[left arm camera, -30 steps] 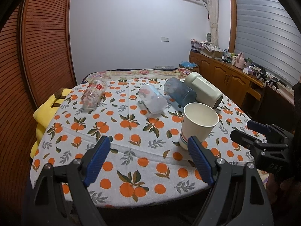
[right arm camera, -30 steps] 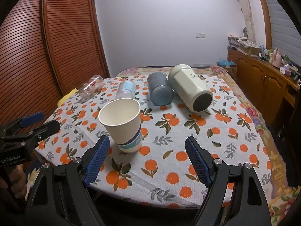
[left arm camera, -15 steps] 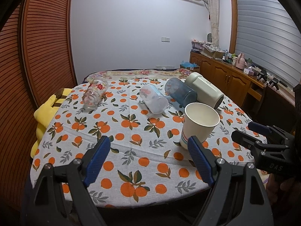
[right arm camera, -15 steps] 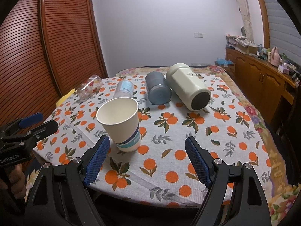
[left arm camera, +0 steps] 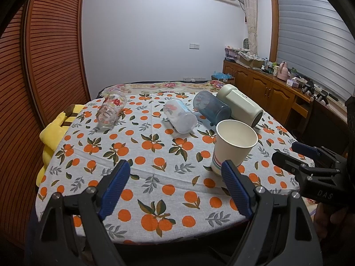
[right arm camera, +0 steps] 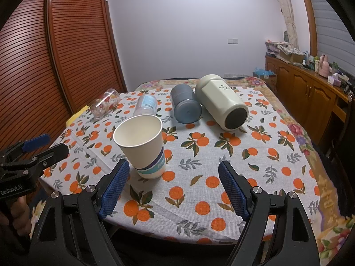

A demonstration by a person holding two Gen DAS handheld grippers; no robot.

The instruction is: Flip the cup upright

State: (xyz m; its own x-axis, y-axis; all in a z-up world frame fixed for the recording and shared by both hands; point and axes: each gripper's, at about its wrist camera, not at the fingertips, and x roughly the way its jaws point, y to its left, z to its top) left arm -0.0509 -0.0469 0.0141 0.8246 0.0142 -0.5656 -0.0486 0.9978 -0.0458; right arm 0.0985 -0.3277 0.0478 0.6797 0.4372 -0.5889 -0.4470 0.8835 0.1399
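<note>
Paper cup [left arm camera: 234,143] upright, base partly hidden behind left gripper [left arm camera: 175,187]. Right gripper [right arm camera: 174,187] also wide, empty. Nothing moved since earlier frames.

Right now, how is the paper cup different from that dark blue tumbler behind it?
The paper cup stands upright with its mouth facing up; the dark blue tumbler lies on its side, its closed base toward the right wrist camera. The paper cup is cream with blue and teal bands near its base; the tumbler is plain translucent blue-grey. The paper cup stands alone, while the tumbler lies right beside the cream flask. Both rest on the orange-print tablecloth, and neither is gripped.
</note>
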